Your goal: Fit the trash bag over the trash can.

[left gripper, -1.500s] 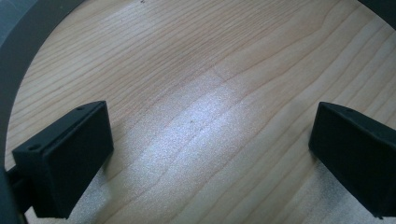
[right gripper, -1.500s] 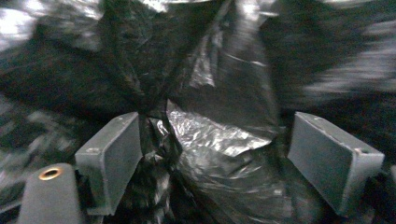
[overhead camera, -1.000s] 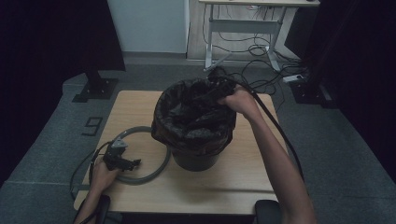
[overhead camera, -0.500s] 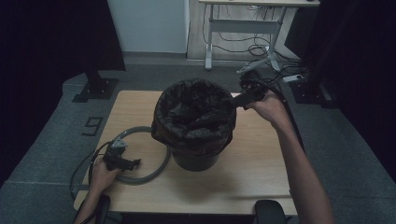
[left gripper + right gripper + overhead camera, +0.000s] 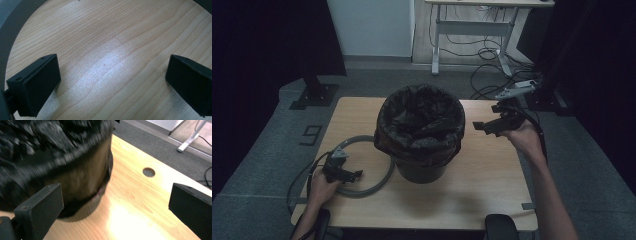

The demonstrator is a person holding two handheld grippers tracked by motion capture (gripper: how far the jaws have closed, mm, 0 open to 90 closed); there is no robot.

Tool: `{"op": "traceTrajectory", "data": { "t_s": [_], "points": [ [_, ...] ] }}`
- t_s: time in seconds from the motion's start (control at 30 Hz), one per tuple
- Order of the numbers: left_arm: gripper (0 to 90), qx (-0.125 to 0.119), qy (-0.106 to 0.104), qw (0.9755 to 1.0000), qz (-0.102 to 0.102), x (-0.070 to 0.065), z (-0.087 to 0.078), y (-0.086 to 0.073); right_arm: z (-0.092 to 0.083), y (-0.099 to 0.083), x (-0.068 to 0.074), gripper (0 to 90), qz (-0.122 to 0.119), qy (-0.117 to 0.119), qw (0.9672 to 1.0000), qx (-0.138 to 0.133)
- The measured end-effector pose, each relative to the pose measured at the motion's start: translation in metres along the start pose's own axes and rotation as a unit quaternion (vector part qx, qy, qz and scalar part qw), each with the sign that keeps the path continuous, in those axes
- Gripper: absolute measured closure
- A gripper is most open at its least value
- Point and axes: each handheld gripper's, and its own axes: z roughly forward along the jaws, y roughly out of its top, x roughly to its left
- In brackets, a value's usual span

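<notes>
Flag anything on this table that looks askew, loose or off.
The black bag sits unevenly over the bin: its folded-over edge hangs lower and bunches at the front. The grey ring lies flat beside the bin rather than on its rim. Nothing looks spilled or damaged.

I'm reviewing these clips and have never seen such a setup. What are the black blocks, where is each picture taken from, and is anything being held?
No robot here: a person holds a two-jaw tool in each hand. The high view looks down on the table. On it stand a bin lined with a black bag, and beside it a grey ring. The left tool rests over the ring; the right tool hovers beside the bin. The other two pictures come from cameras riding on the tools, so the black blocks are their jaws. The left tool looks at bare wood inside the ring; the right tool, its jaws just opened, faces the bin. Both are open and hold nothing.
</notes>
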Motion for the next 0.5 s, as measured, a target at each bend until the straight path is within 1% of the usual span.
{"op": "traceTrajectory", "data": {
  "t_s": [0.07, 0.1, 0.17, 0.33, 0.5],
  "points": [
    [0.0, 0.0, 0.0, 1.0, -0.001, 0.0, 0.0, 0.0, 0.002, -0.011, -0.001, 0.0, 0.001, -0.004, 1.0, 0.001],
    [0.0, 0.0, 0.001, 1.0, -0.001, 0.0, 0.0, 0.0, 0.005, -0.021, -0.001, 0.0, 0.004, -0.005, 1.0, 0.0],
    [0.0, 0.0, 0.001, 1.0, -0.001, 0.0, 0.0, 0.0, 0.008, -0.031, -0.001, 0.0, 0.007, -0.007, 1.0, -0.002],
    [0.0, 0.0, 0.002, 1.0, -0.003, 0.0, 0.0, 0.0, 0.024, -0.066, -0.003, 0.0, 0.022, -0.012, 0.9997, 0.002],
    [0.0, 0.0, 0.003, 1.0, -0.003, 0.0, -0.001, -0.001, 0.039, -0.096, -0.004, 0.0, 0.038, -0.027, 0.9989, 0.001]
  ]
}}
